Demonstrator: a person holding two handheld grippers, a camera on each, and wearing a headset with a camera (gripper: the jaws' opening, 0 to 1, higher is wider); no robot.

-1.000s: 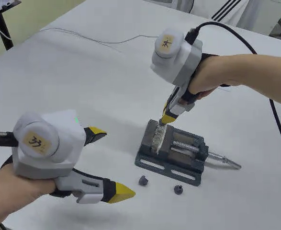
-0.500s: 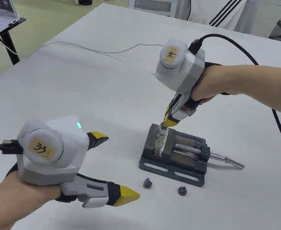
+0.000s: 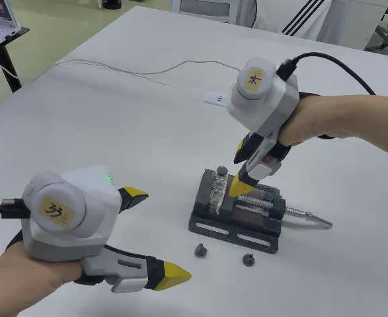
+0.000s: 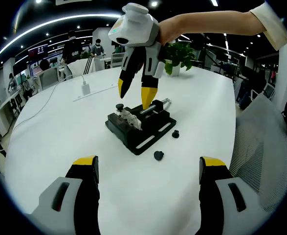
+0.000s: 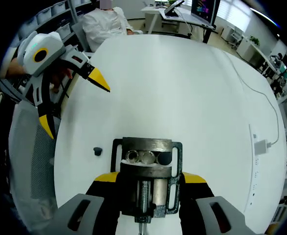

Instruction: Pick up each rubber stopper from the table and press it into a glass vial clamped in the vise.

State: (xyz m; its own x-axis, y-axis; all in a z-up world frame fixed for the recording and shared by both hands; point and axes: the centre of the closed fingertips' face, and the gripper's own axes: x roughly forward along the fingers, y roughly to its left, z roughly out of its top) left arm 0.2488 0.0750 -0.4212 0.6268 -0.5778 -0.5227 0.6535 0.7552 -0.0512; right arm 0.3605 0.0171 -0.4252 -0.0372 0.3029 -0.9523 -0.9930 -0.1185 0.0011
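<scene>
Left gripper (image 3: pixel 156 232): pale grey housing, round cap with tan label, green light, black jaws tipped yellow.
Right gripper (image 3: pixel 240 173): same grey housing, tan label, yellow-tipped jaws.
Cables (image 3: pixel 312 55): black, one from each housing.
Sleeve (image 4: pixel 275 22): pale, short.

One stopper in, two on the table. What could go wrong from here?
1. The seated stopper stands proud of its vial, and the open right gripper hangs close beside it; a sideways move could knock it loose.
2. The two loose stoppers are small and lie near the vise; a jaw may clip the vise or flick one away.
3. The two open vials sit side by side; off-centre pressing could chip glass.
</scene>
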